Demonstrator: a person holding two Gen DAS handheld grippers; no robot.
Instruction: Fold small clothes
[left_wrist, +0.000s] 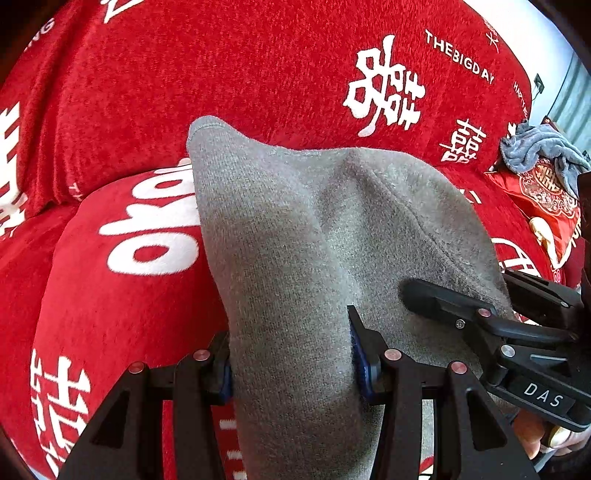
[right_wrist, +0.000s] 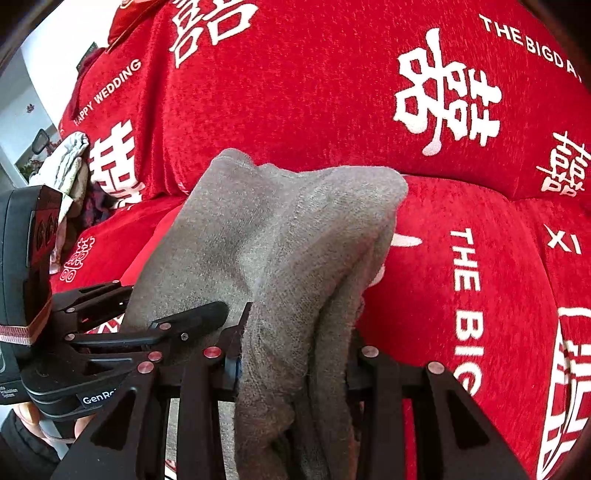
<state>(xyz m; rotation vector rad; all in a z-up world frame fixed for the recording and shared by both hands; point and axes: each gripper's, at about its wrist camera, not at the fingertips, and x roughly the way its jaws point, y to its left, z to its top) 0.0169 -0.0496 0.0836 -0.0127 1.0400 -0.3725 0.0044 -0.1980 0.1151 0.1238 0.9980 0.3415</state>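
Note:
A small grey knit garment (left_wrist: 295, 229) is held up above a red sofa by both grippers side by side. My left gripper (left_wrist: 291, 354) is shut on its left part, with the cloth bunched between the blue-padded fingers. My right gripper (right_wrist: 295, 354) is shut on the other part of the same garment (right_wrist: 288, 229), which hangs in folds. The right gripper also shows at the right of the left wrist view (left_wrist: 480, 314), and the left gripper at the left of the right wrist view (right_wrist: 155, 328). The garment's lower part is hidden behind the fingers.
The red sofa cover (left_wrist: 258, 74) with white lettering fills the background, seat cushion (left_wrist: 122, 258) below. A blue-grey cloth (left_wrist: 539, 151) lies on a red patterned cushion (left_wrist: 546, 199) at far right. A pale crumpled cloth (right_wrist: 66, 162) lies at the sofa's left end.

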